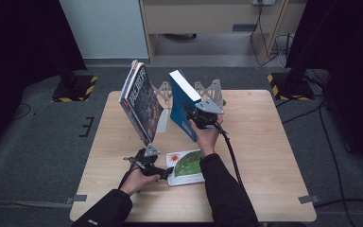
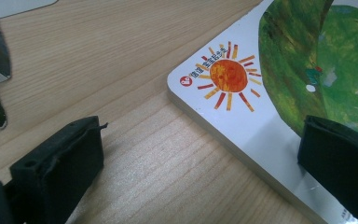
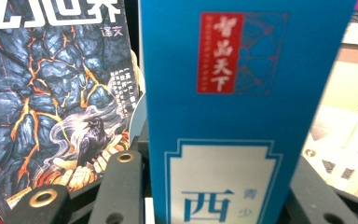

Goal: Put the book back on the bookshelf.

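1. The right claw [image 1: 194, 115] clamps the blue book [image 1: 182, 101] and holds it upright, just right of the dark magazine [image 1: 141, 101] leaning in the rack.
2. The left claw [image 1: 163, 171] stands released, jaws apart over the corner of the sun picture book [image 2: 270, 107], which lies flat on the tabletop [image 1: 264, 142], nearer the person than the magazine.

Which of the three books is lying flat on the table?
The sun-and-green-leaf picture book, flat by the left gripper; the dark lava-cover book and blue book stand.
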`<state>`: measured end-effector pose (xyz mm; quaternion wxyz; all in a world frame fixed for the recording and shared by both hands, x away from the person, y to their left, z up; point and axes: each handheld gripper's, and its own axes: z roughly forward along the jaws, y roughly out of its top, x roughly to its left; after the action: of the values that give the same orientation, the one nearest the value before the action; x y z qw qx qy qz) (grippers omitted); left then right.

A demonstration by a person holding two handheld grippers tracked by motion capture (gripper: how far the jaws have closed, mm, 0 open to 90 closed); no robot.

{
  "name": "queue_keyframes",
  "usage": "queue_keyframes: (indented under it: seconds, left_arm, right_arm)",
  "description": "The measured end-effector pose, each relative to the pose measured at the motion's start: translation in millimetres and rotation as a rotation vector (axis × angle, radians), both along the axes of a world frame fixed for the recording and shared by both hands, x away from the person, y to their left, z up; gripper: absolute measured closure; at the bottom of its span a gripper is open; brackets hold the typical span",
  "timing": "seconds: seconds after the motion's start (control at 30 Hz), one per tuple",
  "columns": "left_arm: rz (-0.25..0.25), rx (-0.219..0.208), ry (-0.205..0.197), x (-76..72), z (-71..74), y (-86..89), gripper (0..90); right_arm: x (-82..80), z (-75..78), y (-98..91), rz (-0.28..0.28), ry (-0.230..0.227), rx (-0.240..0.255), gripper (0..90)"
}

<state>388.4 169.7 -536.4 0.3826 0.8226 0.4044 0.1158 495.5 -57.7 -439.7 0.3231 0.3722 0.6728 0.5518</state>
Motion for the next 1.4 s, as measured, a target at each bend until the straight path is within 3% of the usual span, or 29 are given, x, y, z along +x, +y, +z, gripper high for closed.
queue_keyframes:
  seconds: [0.33, 0.4, 0.63, 0.7, 0.87, 1.07, 1.3, 1.4]
  left_arm:
    - [-0.001, -0.001, 0.000, 0.1, 0.0, -0.1, 0.0]
    - [0.000, 0.000, 0.000, 0.0, -0.1, -0.2, 0.0]
    - [0.000, 0.000, 0.000, 0.0, -0.1, -0.2, 0.0]
    - [0.001, 0.000, 0.000, -0.1, -0.1, -0.3, 0.0]
    - [0.001, 0.000, 0.000, 0.0, 0.0, -0.4, 0.0]
    - [0.002, -0.002, 0.002, 0.1, 0.0, -1.0, 0.0]
    - [0.002, -0.002, 0.002, 0.1, 0.0, -1.0, 0.0]
    - [0.001, -0.002, 0.003, 0.0, -0.1, -1.0, 0.0]
  right_arm:
    - [4.7, 1.5, 1.2, 0.025, 0.010, -0.024, 60.5]
    - [3.8, 2.5, -1.4, 0.034, 0.034, 0.000, 59.4]
    - [-4.0, 2.2, -10.6, 0.071, 0.080, -0.033, 54.9]
    - [-5.9, -2.3, -14.4, 0.072, 0.098, -0.038, 58.8]
    - [-8.4, -4.0, -13.6, 0.062, 0.081, -0.065, 61.6]
    - [-8.3, -6.4, -9.5, 0.030, 0.073, -0.031, 61.7]
    - [-5.7, -6.8, 4.5, -0.002, 0.052, -0.047, 61.7]
    - [-6.3, -6.5, 2.3, -0.007, 0.065, -0.038, 61.8]
